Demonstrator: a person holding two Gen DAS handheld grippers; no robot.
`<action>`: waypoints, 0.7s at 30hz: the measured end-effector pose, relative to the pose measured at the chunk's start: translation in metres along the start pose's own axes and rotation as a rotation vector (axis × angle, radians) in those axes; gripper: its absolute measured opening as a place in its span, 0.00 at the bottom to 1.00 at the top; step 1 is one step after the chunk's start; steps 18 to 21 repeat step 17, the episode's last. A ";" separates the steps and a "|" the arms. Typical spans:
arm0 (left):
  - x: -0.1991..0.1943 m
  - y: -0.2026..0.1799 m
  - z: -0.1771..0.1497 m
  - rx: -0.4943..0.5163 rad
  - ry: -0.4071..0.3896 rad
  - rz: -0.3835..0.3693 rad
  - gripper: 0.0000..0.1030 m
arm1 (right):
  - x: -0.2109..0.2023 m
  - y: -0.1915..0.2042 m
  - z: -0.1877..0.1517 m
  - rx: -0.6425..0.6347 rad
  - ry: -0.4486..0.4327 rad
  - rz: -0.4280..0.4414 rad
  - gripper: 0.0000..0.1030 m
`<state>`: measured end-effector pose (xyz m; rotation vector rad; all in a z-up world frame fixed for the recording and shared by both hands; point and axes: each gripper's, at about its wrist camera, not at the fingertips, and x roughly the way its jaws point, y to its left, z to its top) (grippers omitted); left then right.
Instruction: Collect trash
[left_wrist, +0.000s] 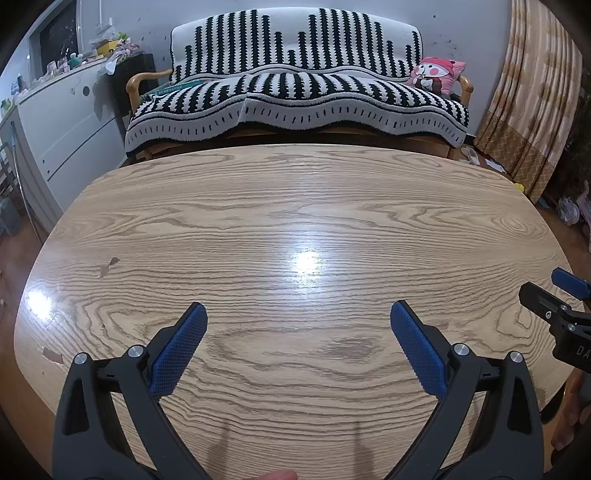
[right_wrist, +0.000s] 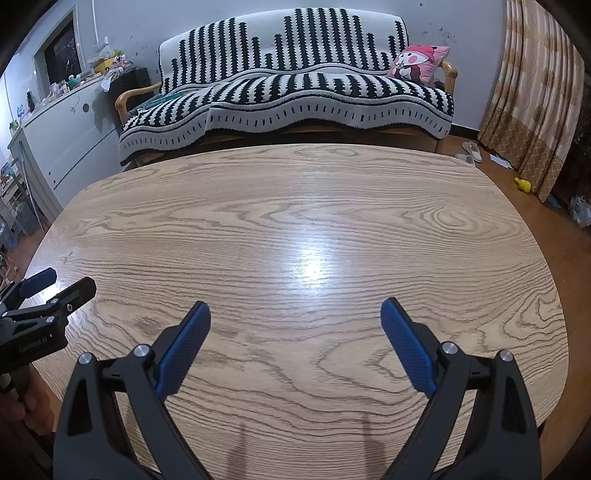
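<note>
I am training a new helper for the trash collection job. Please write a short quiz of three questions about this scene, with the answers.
1. True or false: the left tongs are shut on a paper scrap.
2. Which object lies at the right end of the black-and-white striped sofa? A) book B) pink cartoon cushion C) bottle
3. Fill in: the right tongs hover over the light oval wooden ____.

Key: 1 false, they are open and empty; 2 B; 3 table.
</note>
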<state>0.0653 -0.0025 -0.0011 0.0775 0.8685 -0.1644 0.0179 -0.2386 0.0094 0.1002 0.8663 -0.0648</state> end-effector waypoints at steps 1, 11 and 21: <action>0.000 0.001 0.000 0.000 0.001 0.001 0.94 | 0.000 0.000 0.000 -0.001 0.001 0.000 0.87; -0.001 -0.001 -0.002 0.001 -0.004 0.000 0.94 | 0.002 -0.002 -0.002 0.004 0.005 -0.003 0.87; 0.002 0.003 -0.002 -0.014 0.010 0.002 0.94 | 0.005 -0.002 -0.002 0.007 0.009 -0.006 0.88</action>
